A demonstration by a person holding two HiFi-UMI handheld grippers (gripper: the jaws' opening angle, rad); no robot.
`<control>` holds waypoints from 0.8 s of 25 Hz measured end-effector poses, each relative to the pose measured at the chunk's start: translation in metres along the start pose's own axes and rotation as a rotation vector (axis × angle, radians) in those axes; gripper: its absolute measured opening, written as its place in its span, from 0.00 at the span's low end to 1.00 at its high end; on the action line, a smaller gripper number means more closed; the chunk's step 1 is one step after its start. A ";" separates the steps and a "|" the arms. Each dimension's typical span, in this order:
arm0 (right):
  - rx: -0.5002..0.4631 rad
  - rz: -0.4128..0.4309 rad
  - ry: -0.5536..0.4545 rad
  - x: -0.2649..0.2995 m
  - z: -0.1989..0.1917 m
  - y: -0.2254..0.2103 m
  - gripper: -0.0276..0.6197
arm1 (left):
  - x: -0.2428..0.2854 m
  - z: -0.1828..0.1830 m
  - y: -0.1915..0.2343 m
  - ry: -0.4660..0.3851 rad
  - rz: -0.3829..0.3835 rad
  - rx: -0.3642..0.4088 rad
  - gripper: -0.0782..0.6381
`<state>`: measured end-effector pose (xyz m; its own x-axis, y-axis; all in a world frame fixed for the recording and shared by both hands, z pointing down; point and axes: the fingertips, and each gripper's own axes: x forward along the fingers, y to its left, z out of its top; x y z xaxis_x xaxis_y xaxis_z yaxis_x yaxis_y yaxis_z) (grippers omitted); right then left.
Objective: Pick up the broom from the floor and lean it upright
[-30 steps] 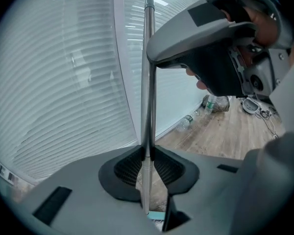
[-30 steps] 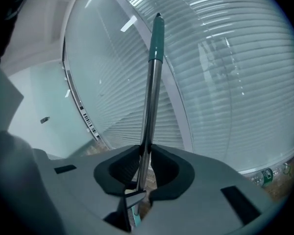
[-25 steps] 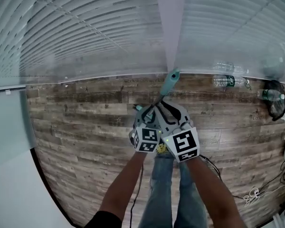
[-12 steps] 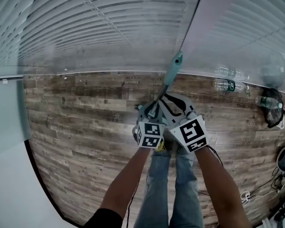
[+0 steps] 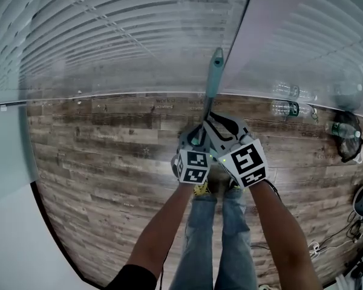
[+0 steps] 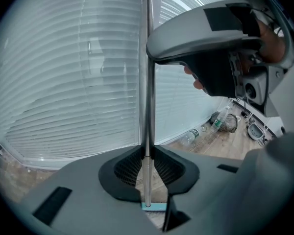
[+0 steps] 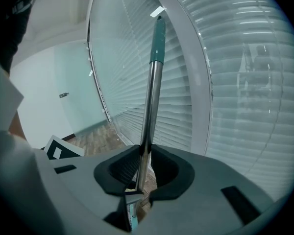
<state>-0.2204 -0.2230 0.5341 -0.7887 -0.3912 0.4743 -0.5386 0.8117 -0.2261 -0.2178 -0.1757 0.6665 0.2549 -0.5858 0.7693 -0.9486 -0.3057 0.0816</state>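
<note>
Two grips: left gripper and right gripper sit side by side on one broom, above the person's legs.
Left gripper: dark pads pinch the metal pole.
Right gripper: jaws pinch the same pole, higher up.
Broom: upright, teal grip on top, close against the far white blinds; teal head low, near the floor.
Floor: wood planks; plastic bottles lie far right.
</note>
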 end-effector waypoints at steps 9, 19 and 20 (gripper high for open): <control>0.002 -0.026 -0.011 -0.004 -0.003 -0.010 0.17 | 0.008 0.004 -0.008 0.001 -0.022 0.063 0.23; 0.030 -0.034 0.000 -0.002 -0.013 -0.023 0.17 | 0.015 -0.001 -0.011 0.001 -0.067 0.103 0.28; 0.033 -0.035 0.003 -0.001 -0.013 -0.025 0.17 | 0.016 0.000 -0.009 -0.002 -0.073 0.107 0.29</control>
<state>-0.2025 -0.2373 0.5508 -0.7683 -0.4178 0.4850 -0.5753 0.7829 -0.2369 -0.2048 -0.1822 0.6779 0.3231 -0.5602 0.7628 -0.9021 -0.4258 0.0695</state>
